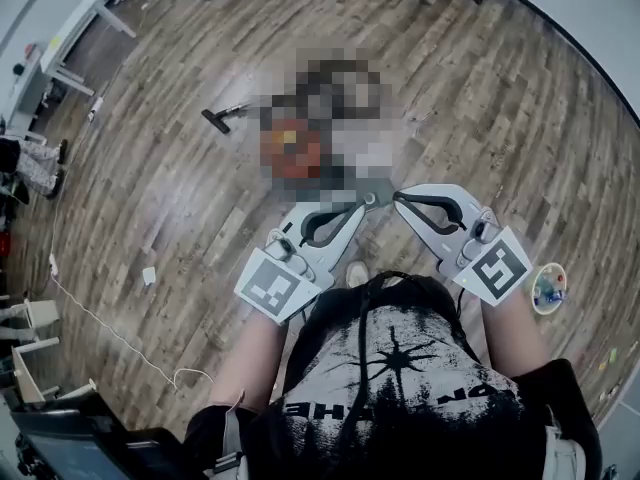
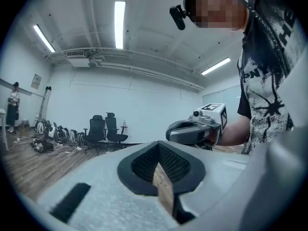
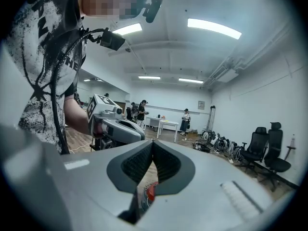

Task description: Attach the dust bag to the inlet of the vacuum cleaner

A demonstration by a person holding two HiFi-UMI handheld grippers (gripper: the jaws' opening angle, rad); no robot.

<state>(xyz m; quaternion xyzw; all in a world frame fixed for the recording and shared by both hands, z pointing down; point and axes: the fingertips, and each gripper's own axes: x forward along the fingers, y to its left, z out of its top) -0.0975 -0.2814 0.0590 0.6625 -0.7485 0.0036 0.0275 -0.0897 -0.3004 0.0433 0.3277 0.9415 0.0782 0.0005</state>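
Black T-shirt is carrying white block lettering across its print. Only "ON" and "HE" are reading clearly in the head view, with the remaining letters folding out of sight. Left marker cube and right marker cube are showing square black-and-white codes, no characters. Framed wall notice is appearing too small to read.

Behind the grippers, the person wears a black short-sleeved T-shirt with a white starburst print and lettering, and a thin black cable runs down its front. The left gripper and right gripper are pale grey with black textured pads, each bearing a black-and-white marker cube.
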